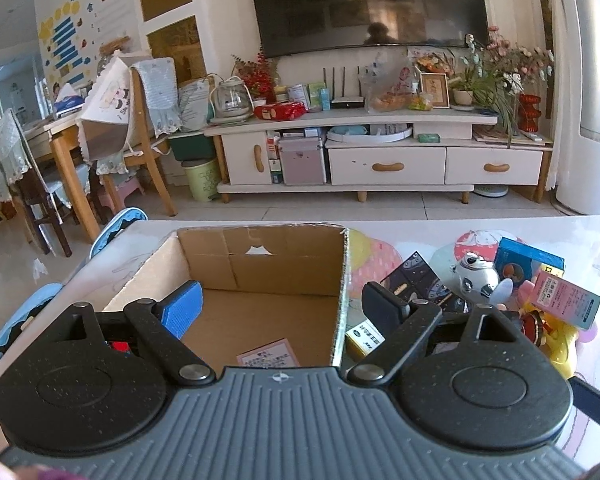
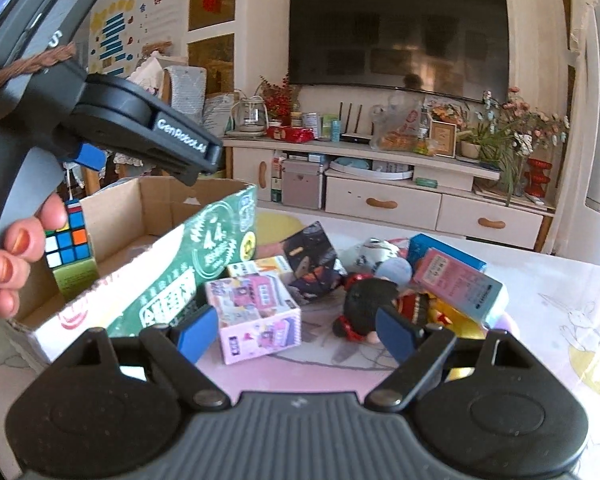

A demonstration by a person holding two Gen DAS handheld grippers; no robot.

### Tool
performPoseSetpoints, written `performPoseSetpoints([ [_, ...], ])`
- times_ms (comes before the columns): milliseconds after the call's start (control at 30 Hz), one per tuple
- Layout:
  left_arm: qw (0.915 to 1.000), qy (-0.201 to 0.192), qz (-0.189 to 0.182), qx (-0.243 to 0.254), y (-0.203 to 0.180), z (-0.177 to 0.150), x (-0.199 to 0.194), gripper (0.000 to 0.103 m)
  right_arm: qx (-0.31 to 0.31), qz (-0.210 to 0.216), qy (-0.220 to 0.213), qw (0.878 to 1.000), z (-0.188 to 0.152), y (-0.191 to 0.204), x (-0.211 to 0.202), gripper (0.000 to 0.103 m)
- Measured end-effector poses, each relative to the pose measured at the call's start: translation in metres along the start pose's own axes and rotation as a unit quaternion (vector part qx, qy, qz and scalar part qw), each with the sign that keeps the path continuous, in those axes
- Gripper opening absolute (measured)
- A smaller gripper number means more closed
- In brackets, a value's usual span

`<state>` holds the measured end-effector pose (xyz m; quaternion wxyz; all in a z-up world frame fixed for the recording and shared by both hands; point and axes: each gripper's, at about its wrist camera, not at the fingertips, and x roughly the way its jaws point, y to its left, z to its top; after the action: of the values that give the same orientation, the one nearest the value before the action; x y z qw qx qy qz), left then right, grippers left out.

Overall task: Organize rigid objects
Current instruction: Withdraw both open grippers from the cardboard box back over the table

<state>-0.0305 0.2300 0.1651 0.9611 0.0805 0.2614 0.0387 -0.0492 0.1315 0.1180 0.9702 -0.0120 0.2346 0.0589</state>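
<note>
An open cardboard box (image 1: 260,268) stands on the table; its green printed side shows in the right wrist view (image 2: 204,256). My left gripper (image 1: 282,308) is open and empty above the box, over a pink card (image 1: 269,354) on its floor. A Rubik's cube (image 2: 70,242) lies inside the box. My right gripper (image 2: 296,330) is open and empty, just in front of a pink and white box (image 2: 256,312). Behind lie a dark box (image 2: 312,264), a pink and blue box (image 2: 456,284), a blue box (image 2: 432,250), a yellow box (image 2: 260,266) and toys.
The left gripper's body (image 2: 140,128) and the hand holding it fill the upper left of the right wrist view. A panda toy (image 1: 476,276) and a black plush (image 2: 368,304) sit in the pile. A TV cabinet (image 1: 380,152) stands beyond the table edge.
</note>
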Motion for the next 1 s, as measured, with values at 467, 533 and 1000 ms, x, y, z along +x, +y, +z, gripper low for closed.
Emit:
performPoseSetpoints([
  [467,0.9993,-0.003,-0.013,0.034,0.001,-0.005,0.001,0.103,0.017,-0.023,0.002,1.000,-0.010,-0.035,0.001,0.086],
  [533,0.9992,-0.003,-0.015,0.038,0.001,-0.005,0.002,0.103,0.019,-0.027,0.002,0.999,-0.011,-0.041,0.001,0.086],
  [1000,0.9978,0.010,-0.065,-0.013,0.011,-0.013,-0.006,0.103,0.039,-0.082,0.009,0.996,-0.023,-0.098,0.009,0.086],
])
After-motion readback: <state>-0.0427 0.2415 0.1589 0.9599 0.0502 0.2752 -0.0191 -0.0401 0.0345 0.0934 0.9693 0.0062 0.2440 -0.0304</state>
